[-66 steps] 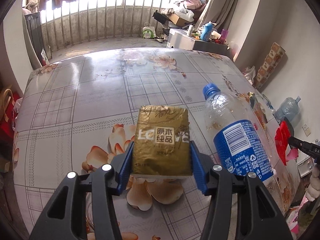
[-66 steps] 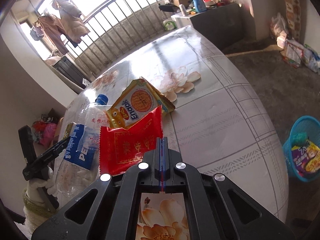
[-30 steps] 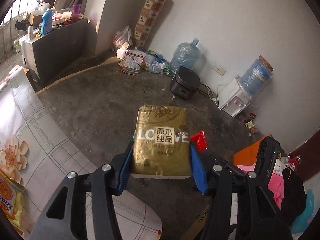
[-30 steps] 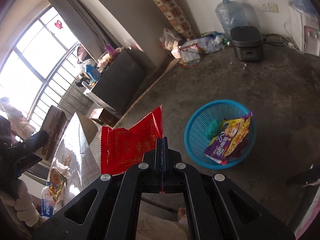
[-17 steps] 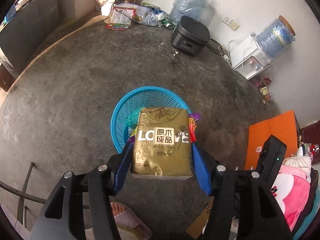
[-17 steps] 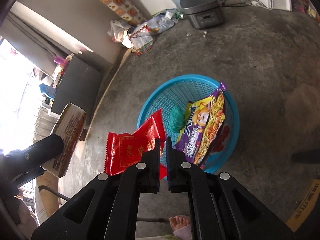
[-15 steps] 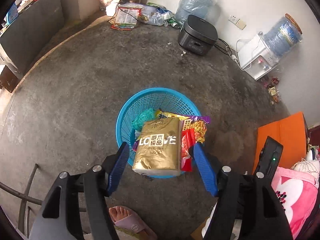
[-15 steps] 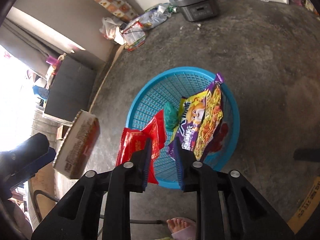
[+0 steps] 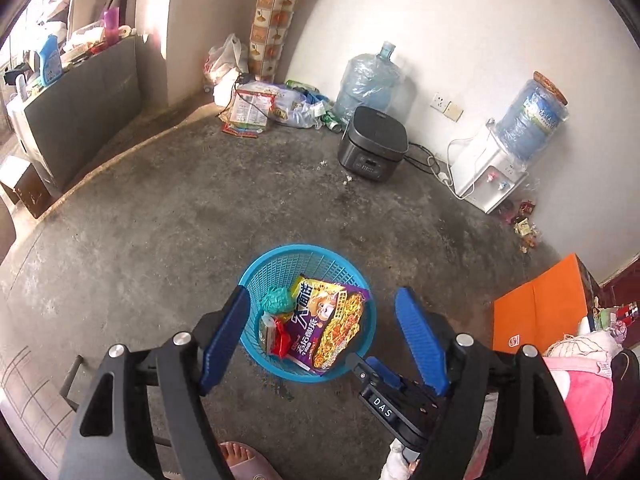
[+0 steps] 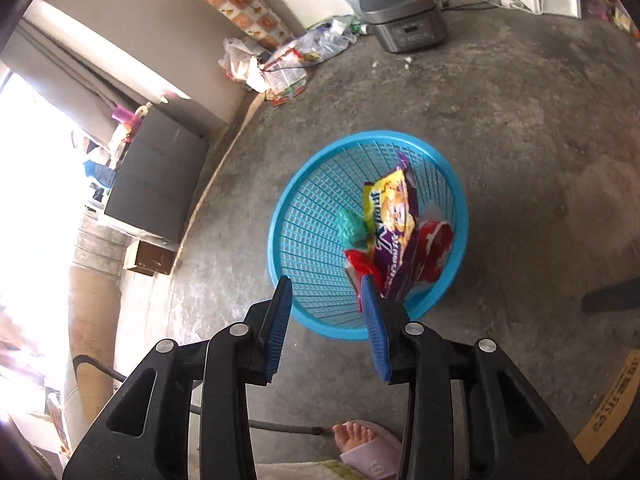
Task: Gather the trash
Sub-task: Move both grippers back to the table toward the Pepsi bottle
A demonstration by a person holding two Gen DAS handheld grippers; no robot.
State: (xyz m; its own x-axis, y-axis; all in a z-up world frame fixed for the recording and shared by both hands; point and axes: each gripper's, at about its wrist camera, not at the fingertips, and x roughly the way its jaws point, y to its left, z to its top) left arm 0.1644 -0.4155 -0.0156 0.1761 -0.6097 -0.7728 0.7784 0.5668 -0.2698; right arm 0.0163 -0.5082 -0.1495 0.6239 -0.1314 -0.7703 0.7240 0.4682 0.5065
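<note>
Both grippers hang over the round blue plastic mesh basket on the bare concrete floor, angled down at it, which makes sense bc that's the drop spot for the trash. The left gripper has its blue pads wide apart and opening, nothing between them. The right gripper is also opening, smaller gap, pads empty too, w/ the basket rim right under its tips.

Trash is inside the basket: a big purple-and-yellow snack bag leaning on the wall, a crumpled teal wad next to it, a shiny red foil wrapper, another red scrap w/ a bit of a pale pack beside it. My guess: drop's basically done. A sandalled foot stands close by.
</note>
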